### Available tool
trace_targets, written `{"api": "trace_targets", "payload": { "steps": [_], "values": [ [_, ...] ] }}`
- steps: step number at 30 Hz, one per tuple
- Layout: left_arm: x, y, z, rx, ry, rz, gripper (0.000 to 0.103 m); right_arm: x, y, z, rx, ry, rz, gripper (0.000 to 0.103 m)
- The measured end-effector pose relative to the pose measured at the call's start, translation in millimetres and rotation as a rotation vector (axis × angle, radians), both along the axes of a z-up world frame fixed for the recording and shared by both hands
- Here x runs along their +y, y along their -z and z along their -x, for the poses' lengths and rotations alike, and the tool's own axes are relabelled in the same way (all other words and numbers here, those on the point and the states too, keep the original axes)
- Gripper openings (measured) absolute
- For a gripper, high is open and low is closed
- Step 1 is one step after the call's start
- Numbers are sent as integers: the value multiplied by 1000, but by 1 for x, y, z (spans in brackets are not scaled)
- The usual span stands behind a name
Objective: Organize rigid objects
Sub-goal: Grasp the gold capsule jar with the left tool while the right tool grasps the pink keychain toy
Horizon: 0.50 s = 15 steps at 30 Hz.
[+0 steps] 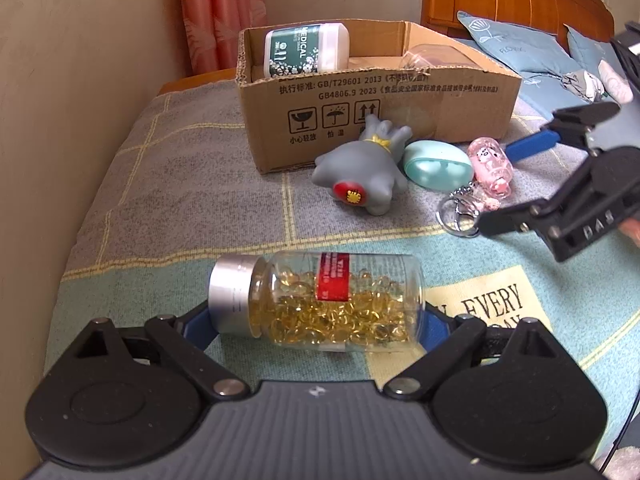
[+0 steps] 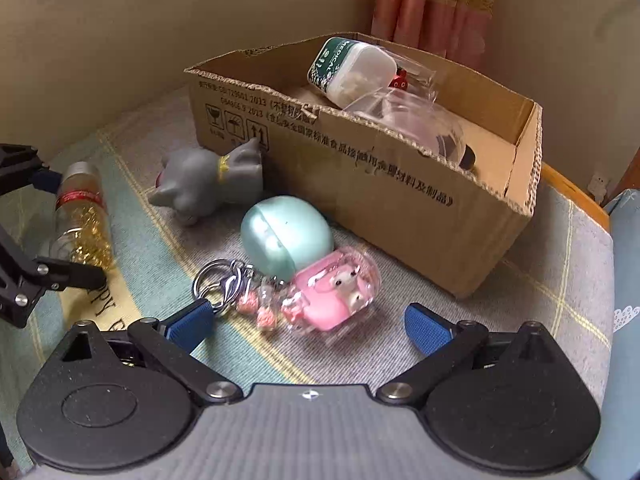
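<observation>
clear capsule bottle (image 1: 316,300), silver cap, red label, lies sideways on the bed blanket (image 1: 180,184) between the left tongs (image 1: 316,322), blue pads at both ends; contact unclear. right tongs (image 2: 308,326) spread wide around the pink keychain (image 2: 334,294). mint case (image 2: 286,234), grey toy (image 2: 208,180) beside the cardboard box (image 2: 400,200).

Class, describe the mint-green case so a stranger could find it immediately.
Start at the cardboard box on the bed. In front of its long printed side lie three small things in a row. The mint-green case is the middle one, a smooth plain oval between the grey toy and the pink keychain.
</observation>
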<state>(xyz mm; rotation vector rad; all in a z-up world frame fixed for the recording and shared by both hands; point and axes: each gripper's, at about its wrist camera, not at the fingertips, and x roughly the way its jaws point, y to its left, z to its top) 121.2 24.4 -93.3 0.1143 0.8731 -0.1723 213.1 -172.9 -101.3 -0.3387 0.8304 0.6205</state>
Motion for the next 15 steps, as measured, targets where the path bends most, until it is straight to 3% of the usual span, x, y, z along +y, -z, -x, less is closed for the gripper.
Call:
{"api": "trace_targets", "payload": {
  "steps": [7,15],
  "values": [
    [2,0,0,4,4,7,95,15,2,-11,23,-59,15,103],
    [3,1,-1,5,5,9,95,12,-4,18,105,-126,-5,103]
  ]
}}
